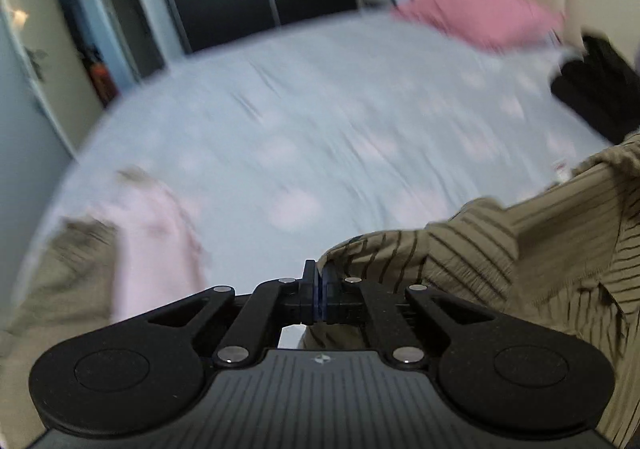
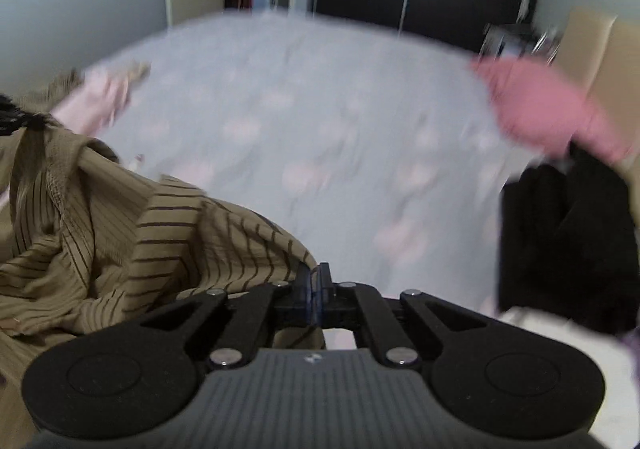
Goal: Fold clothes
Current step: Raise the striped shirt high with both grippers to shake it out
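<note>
Left wrist view: left gripper (image 1: 319, 277) pinches the striped shirt (image 1: 500, 249) edge, cloth running off to fingers' right. Right wrist: right gripper (image 2: 316, 281) pinches another edge, shirt bunched to its left. Shirt spans btwn both, olive w/ dark stripes, crumpled, over the bed (image 2: 320, 109).

The supporting surface is a bed (image 1: 320, 109) covered by a pale grey-blue sheet (image 2: 320, 97) printed with faint pink patches. A pink pillow (image 1: 480, 15) is placed at the far right corner. A black garment (image 2: 568, 241) is laid just beside it, along the right edge. A pale pink garment (image 1: 156, 241) is laid near the left edge. Part of an olive striped shirt (image 2: 120, 241) is spread over the near side; the background is blurred.
</note>
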A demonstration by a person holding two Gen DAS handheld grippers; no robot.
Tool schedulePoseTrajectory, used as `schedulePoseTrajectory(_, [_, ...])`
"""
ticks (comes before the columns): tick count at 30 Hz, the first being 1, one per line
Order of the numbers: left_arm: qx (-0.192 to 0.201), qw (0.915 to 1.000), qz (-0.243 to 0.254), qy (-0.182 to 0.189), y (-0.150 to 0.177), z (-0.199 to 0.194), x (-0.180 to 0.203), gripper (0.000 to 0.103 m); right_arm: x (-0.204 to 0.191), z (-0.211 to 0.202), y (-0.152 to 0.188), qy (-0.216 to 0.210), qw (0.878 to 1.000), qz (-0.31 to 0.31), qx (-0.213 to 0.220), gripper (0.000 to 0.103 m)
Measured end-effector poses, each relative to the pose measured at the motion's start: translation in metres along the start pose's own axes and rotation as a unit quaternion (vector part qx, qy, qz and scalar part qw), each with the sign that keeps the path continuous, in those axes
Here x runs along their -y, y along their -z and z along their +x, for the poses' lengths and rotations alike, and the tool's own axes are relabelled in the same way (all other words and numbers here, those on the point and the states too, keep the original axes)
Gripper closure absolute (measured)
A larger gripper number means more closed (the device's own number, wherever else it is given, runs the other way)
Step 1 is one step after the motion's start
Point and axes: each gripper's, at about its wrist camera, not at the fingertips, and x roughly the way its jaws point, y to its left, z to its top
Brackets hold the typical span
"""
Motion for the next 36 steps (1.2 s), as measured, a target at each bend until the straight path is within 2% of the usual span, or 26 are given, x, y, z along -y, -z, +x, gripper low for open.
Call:
schedulePoseTrajectory(4, [0.080,0.9960,0.004,-0.040,-0.047,-0.084,-0.024,0.103,-0.010,-0.058,-0.049,0.015,0.997,-0.025,0.075,0.100])
schedulePoseTrajectory(8, [0.175,0.9809,0.011,-0.085,-0.094,-0.177,-0.036,0.103,-0.024,-0.132,-0.100,0.057,0.983,-0.062,0.164,0.100])
schedulePoseTrajectory(11, [0.239,0.9641,0.019,-0.113,-0.122,-0.244,-0.036,0.103,-0.030,-0.192,-0.135,0.098,0.964,-0.074,0.236,0.101])
schedulePoseTrajectory(15, [0.313,0.9432,0.019,-0.111,-0.145,-0.321,-0.024,0.103,-0.028,-0.273,-0.170,0.175,0.926,-0.062,0.328,0.100])
schedulePoseTrajectory(17, [0.342,0.9312,0.028,-0.124,-0.151,-0.348,-0.015,0.103,-0.026,-0.306,-0.181,0.185,0.916,-0.047,0.352,0.100])
schedulePoseTrajectory(19, [0.363,0.9211,0.029,-0.137,-0.156,-0.369,-0.013,0.103,-0.031,-0.333,-0.187,0.181,0.914,-0.056,0.360,0.100])
schedulePoseTrajectory(22, [0.378,0.9166,0.010,-0.131,-0.158,-0.392,-0.019,0.103,-0.044,-0.365,-0.185,0.203,0.899,-0.088,0.379,0.100])
schedulePoseTrajectory(24, [0.387,0.9120,0.026,-0.134,-0.156,-0.397,-0.012,0.103,-0.042,-0.386,-0.183,0.212,0.890,-0.084,0.394,0.100])
schedulePoseTrajectory(26, [0.396,0.9079,0.037,-0.132,-0.151,-0.404,-0.005,0.103,-0.040,-0.401,-0.182,0.214,0.887,-0.076,0.401,0.100])
schedulePoseTrajectory(32, [0.424,0.8958,0.051,-0.124,-0.146,-0.424,0.004,0.103,-0.045,-0.433,-0.174,0.245,0.872,-0.090,0.415,0.100])
schedulePoseTrajectory(36, [0.431,0.8920,0.054,-0.126,-0.156,-0.426,0.002,0.103,-0.043,-0.440,-0.180,0.251,0.868,-0.094,0.418,0.100])
